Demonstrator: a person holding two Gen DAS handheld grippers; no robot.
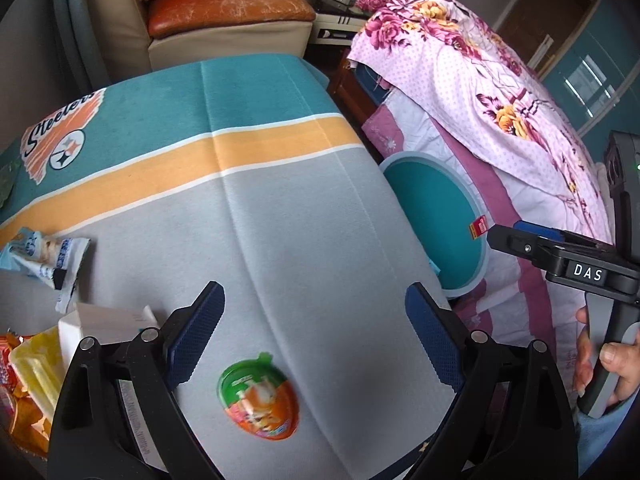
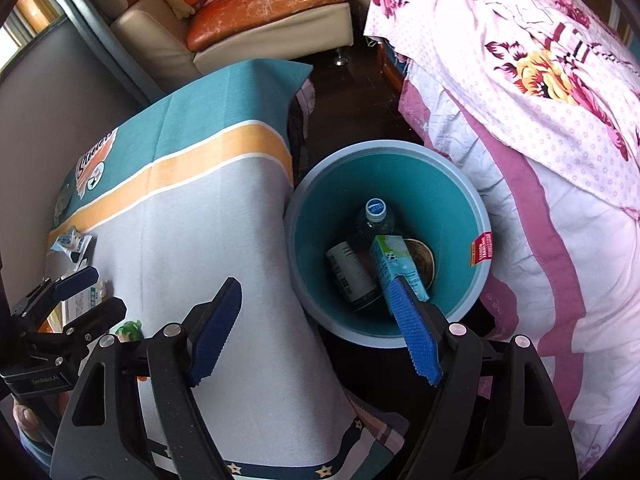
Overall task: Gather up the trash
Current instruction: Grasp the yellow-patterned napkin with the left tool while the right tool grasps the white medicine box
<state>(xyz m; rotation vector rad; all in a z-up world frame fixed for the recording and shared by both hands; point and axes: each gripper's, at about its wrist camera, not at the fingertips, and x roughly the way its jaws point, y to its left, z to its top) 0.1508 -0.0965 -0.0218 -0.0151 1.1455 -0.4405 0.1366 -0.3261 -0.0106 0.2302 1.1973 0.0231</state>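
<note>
My left gripper (image 1: pixel 316 336) is open over the cloth-covered table (image 1: pixel 280 208). A green and orange jelly cup (image 1: pixel 259 396) lies on the cloth just below and between its fingers. A blue and white wrapper (image 1: pixel 44 258), a white box (image 1: pixel 106 324) and a yellow tray (image 1: pixel 34 368) lie at the left. My right gripper (image 2: pixel 316 332) is open and empty above the gap between the table and the teal bin (image 2: pixel 316 216). In the bin lie a bottle (image 2: pixel 376 216), a can (image 2: pixel 352 276) and a light blue carton (image 2: pixel 398 264).
A bed with a pink floral quilt (image 2: pixel 540 120) stands right of the bin. A sofa with an orange cushion (image 1: pixel 224 8) is behind the table. Orange snack packaging (image 1: pixel 16 408) lies at the table's left front. The left gripper also shows in the right wrist view (image 2: pixel 90 296).
</note>
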